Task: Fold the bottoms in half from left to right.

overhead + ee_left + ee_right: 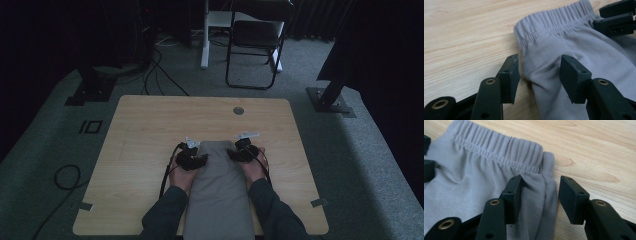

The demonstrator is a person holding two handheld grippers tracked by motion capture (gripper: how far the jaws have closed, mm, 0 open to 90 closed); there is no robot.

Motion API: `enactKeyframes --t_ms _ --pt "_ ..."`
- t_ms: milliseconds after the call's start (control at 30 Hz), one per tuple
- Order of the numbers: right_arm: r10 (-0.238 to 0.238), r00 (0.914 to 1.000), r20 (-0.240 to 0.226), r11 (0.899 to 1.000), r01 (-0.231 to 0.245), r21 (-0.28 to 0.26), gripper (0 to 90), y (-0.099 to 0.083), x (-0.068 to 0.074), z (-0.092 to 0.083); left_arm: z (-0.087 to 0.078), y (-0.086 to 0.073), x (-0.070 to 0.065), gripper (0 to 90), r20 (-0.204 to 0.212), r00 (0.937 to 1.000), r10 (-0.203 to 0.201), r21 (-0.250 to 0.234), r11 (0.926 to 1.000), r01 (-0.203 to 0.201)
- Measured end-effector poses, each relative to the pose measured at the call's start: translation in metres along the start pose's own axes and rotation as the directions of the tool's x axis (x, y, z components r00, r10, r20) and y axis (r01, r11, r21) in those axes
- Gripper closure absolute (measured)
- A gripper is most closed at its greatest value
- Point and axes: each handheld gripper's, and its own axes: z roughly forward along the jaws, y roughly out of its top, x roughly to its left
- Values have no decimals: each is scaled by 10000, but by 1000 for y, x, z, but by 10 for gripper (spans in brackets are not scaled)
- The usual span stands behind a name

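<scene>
- Dim room, grey carpet, a folding chair (pixel 255 37) beyond the pale wooden desk (pixel 145 130).
- Grey trousers (pixel 218 190) lie folded on the desk, long axis running from the person's edge away toward the chair, elastic waistband (pixel 554 18) at the far end.
- Left claw (pixel 539 76) straddles the trousers' left edge just below the waistband, jaws apart, pads not pressing.
- Right claw (pixel 540 197) mirrors it at the trousers' right edge, jaws apart around a cloth fold.
- Both forearms flank the trousers, equally near.
</scene>
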Motion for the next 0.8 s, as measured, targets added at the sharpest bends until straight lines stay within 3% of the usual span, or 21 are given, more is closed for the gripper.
enactKeyframes --t_ms 233,267,433,500,600,800 --pt "-103 9999 120 9999 103 30 533 -2 3 1 4 0 -4 526 -308 9985 447 179 9989 -442" --pt "-112 9999 97 9999 111 77 573 -1 3 1 4 0 -4 549 -276 9985 472 211 9987 -466" --pt "-150 9998 -115 9995 153 272 767 2 6 1 5 4 -4 706 -17 9992 410 319 9987 -409" --pt "12 9997 -242 9995 -4 311 827 5 4 3 7 6 -1 794 250 9996 164 340 9993 -173" --pt "198 9989 -417 9992 -182 366 849 8 -1 5 9 8 4 838 460 9989 -73 374 9993 56" --pt "149 9990 -411 9994 -136 312 853 9 -2 6 9 9 4 847 401 9992 77 407 9991 -93"
